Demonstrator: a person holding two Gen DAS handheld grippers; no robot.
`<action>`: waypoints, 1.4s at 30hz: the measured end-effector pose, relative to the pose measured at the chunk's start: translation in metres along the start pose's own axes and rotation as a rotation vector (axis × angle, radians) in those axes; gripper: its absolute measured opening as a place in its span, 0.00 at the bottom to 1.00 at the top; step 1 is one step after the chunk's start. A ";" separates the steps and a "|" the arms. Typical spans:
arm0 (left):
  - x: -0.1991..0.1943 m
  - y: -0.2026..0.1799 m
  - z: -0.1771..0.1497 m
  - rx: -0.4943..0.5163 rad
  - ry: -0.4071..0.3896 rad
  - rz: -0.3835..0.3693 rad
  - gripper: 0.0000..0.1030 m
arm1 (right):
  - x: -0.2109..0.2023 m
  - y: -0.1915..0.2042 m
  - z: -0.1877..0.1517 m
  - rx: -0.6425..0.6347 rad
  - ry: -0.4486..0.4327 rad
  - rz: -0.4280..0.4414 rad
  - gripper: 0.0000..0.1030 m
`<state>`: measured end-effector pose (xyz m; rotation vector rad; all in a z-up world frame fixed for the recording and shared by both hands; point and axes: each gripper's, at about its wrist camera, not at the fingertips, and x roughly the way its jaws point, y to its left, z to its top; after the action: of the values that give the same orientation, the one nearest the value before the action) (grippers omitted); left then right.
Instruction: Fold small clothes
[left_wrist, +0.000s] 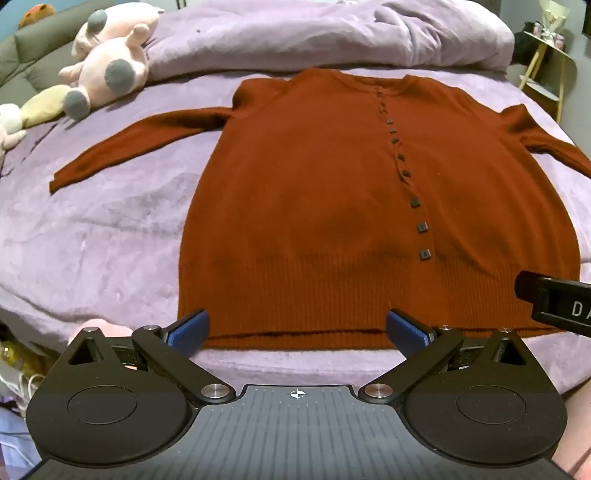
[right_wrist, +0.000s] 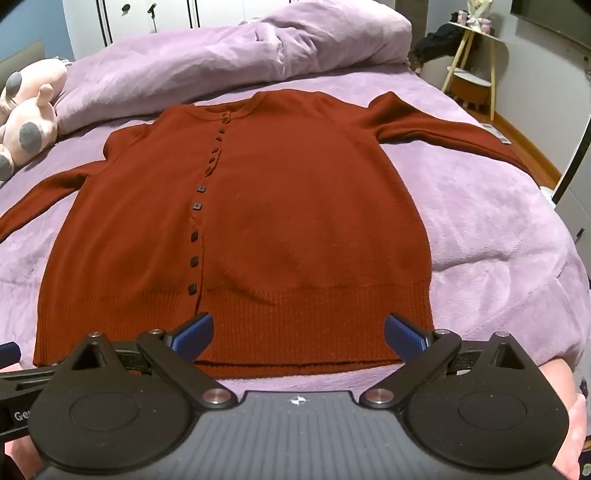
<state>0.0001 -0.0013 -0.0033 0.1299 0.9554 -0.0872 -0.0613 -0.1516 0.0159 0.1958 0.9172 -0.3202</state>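
Observation:
A rust-red buttoned cardigan (left_wrist: 314, 206) (right_wrist: 288, 221) lies flat and face up on the purple bed, both sleeves spread out sideways and its ribbed hem toward me. My left gripper (left_wrist: 297, 326) hovers open over the left half of the hem, nothing between its blue pads. My right gripper (right_wrist: 298, 330) stands open over the right half of the hem, also with nothing in it. In the left wrist view the right gripper's black body (left_wrist: 554, 302) shows at the right edge. A row of dark buttons (left_wrist: 413, 202) runs down the front.
A bunched purple duvet (left_wrist: 332, 33) lies behind the cardigan. Pink plush toys (left_wrist: 107, 62) (right_wrist: 26, 122) sit at the back left. A small side table (right_wrist: 472, 70) stands off the bed at the far right. The bed's near edge (left_wrist: 295, 369) runs just below the hem.

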 end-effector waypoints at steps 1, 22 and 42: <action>0.000 0.000 0.000 0.000 0.001 0.000 1.00 | 0.000 0.000 0.000 0.002 0.001 0.003 0.96; 0.002 0.002 -0.001 -0.010 0.028 -0.003 1.00 | -0.002 0.000 0.000 0.006 -0.011 0.001 0.96; 0.005 0.004 0.000 -0.021 0.046 -0.014 1.00 | -0.002 -0.001 0.001 0.010 -0.015 0.003 0.96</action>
<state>0.0035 0.0025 -0.0067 0.1062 1.0030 -0.0875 -0.0617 -0.1527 0.0181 0.2042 0.9009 -0.3233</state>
